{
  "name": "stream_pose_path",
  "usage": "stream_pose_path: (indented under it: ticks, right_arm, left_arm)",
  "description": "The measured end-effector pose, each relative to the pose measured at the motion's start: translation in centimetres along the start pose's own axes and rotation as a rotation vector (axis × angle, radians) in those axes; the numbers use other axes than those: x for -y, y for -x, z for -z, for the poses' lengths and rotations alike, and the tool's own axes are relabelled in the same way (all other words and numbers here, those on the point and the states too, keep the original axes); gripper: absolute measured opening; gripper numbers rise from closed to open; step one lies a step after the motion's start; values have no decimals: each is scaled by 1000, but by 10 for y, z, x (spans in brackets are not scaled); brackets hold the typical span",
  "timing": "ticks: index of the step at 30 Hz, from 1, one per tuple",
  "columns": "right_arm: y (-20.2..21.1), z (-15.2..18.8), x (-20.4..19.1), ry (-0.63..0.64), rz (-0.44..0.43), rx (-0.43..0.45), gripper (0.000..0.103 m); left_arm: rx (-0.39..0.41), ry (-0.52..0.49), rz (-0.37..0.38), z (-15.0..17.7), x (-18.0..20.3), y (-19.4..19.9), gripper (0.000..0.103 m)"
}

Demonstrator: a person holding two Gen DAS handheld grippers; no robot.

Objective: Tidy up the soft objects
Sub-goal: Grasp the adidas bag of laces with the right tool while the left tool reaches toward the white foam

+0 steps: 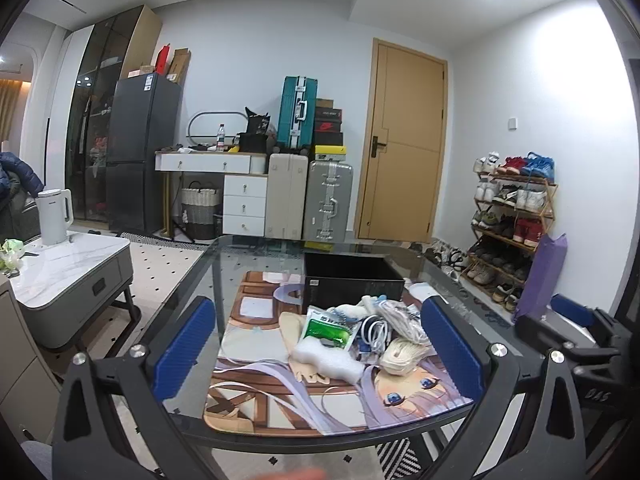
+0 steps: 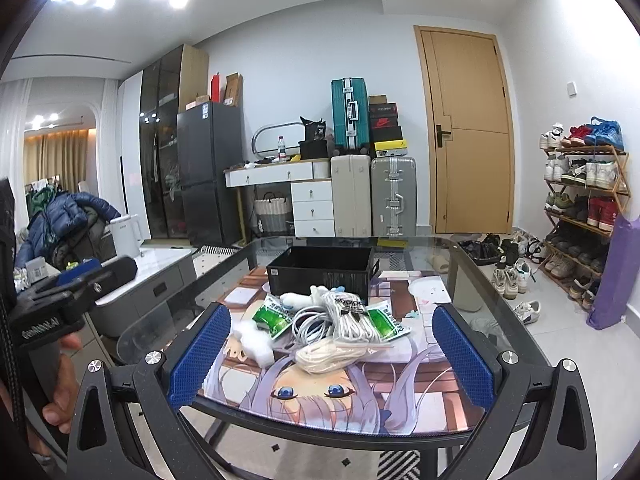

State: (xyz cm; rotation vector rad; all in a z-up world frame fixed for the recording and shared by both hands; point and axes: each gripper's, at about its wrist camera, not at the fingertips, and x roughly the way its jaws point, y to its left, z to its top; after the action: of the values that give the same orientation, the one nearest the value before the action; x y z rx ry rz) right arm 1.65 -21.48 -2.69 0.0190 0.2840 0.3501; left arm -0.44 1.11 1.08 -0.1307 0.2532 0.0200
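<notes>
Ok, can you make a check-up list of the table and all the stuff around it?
Surface: glass table with a cartoon mat.
Job's things: pile of cream cord bundle, white cord bundle, green packets, white foam; black box behind.
Clutter: nothing seen.
Grippers: left gripper and right gripper, jaws open, holding nothing.
Cables: coiled white cable in the pile.
Surroundings: suitcases, shoe rack, door.

We are seeing a black bin [image 2: 320, 270] at twelve o'clock of the pile, green-and-white packets [image 2: 273, 317], a cream cord bundle [image 2: 326, 354], white foam [image 1: 326, 356], a mat [image 2: 400, 400] printed with a lavender-haired, blue-eyed anime face, and blue textured finger pads [image 2: 200, 354].
</notes>
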Motion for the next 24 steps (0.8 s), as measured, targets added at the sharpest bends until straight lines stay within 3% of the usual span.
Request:
stream_pose_path:
  ticks: [3,6,13,17,24]
  right_arm:
    - [-7,1,-1,-9,8,-21,103]
    - [-16,-4,2,-22,-29,-43,103]
    - [-63,-46,12,44,-27,-81,103]
    - [-121,-58,31,27,-33,-216,103]
    - [-208,-44,51,59,-38,-461,103]
  left_arm:
    - [-47,11,43,2,-3,-9,103]
    - [-97,-11,30,-2,0,-21,103]
    - [-258,-38,47,-19,3,-74,103]
    - [-430,-16,69,-13,5,-129,102]
    - [-619,-21,47,14,15,-195,96]
